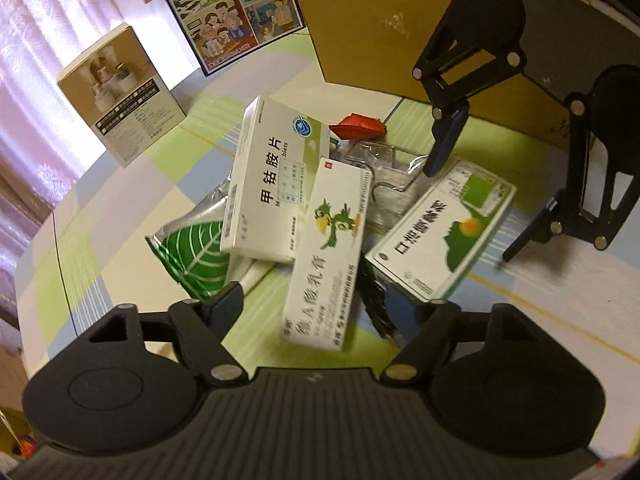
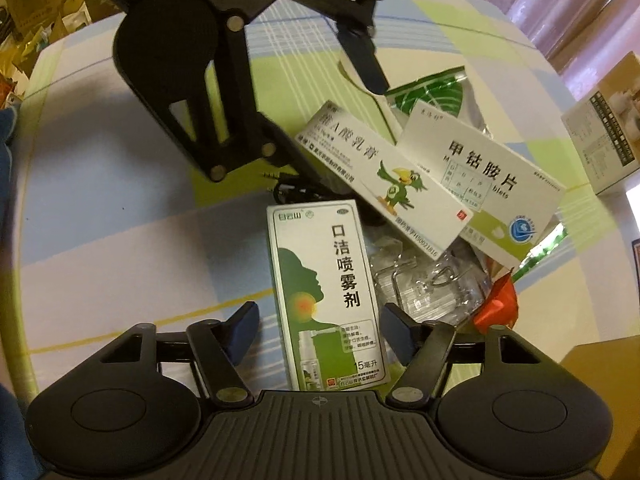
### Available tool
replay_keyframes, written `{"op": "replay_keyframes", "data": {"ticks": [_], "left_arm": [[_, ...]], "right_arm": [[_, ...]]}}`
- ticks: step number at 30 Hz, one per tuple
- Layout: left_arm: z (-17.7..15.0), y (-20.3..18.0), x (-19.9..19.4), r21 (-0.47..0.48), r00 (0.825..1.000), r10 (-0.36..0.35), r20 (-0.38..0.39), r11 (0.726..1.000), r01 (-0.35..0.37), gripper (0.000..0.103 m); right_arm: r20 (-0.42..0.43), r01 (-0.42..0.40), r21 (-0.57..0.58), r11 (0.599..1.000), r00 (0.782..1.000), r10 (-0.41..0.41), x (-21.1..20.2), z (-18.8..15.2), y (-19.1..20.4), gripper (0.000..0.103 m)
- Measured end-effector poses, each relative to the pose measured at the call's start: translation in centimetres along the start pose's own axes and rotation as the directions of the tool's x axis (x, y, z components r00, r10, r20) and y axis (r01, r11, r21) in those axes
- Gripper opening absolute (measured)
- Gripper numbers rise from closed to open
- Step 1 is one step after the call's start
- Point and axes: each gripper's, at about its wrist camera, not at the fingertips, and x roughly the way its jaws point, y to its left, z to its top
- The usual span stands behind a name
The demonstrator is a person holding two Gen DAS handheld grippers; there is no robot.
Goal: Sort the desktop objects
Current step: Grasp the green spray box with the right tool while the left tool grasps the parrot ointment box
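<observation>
A heap of small packages lies on the checked tablecloth (image 1: 120,208). My left gripper (image 1: 332,304) is open and straddles the near end of a long white box with a green bird (image 1: 332,256); its pads stand clear of the box. My right gripper (image 2: 320,320) is open around a green-and-white spray box (image 2: 328,292), with a gap at the left pad. A white-green tablet box (image 1: 276,184) leans on a green leaf-print pouch (image 1: 192,252). In the right wrist view the left gripper (image 2: 340,132) hovers over the bird box (image 2: 384,184).
A red wrapper (image 1: 360,126), a clear packet of hooks (image 1: 388,184) and a black cable (image 2: 288,188) lie in the heap. An open cardboard box (image 1: 372,40), a blue printed carton (image 1: 228,12) and a beige product box (image 1: 120,92) stand behind.
</observation>
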Motion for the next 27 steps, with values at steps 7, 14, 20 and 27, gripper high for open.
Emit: {"op": "replay_keyframes", "data": {"ticks": [7, 14, 20, 27], "left_arm": [[0.3, -0.3, 2.2, 0.057, 0.999, -0.005, -0.034, 0.998, 0.006, 0.053], [0.6, -0.6, 2.9, 0.059, 0.998, -0.004, -0.061, 0.998, 0.008, 0.035], [-0.1, -1.4, 0.5, 0.029, 0.997, 0.013, -0.074, 1.0, -0.011, 0.034], [-2.7, -3.2, -4.3, -0.083, 0.997, -0.035, -0.07, 0.996, 0.029, 0.033]], "right_arm": [[-0.03, 0.011, -0.001, 1.0, 0.999, -0.011, 0.6, 0.3, 0.0, 0.056], [-0.056, 0.019, 0.072, 0.997, 0.998, -0.015, 0.0, 0.4, 0.4, 0.054], [-0.059, 0.025, 0.163, 0.986, 0.998, -0.016, -2.1, 0.2, 2.3, 0.053], [-0.067, 0.03, 0.278, 0.96, 0.998, -0.012, -3.9, -1.1, 6.2, 0.053]]}}
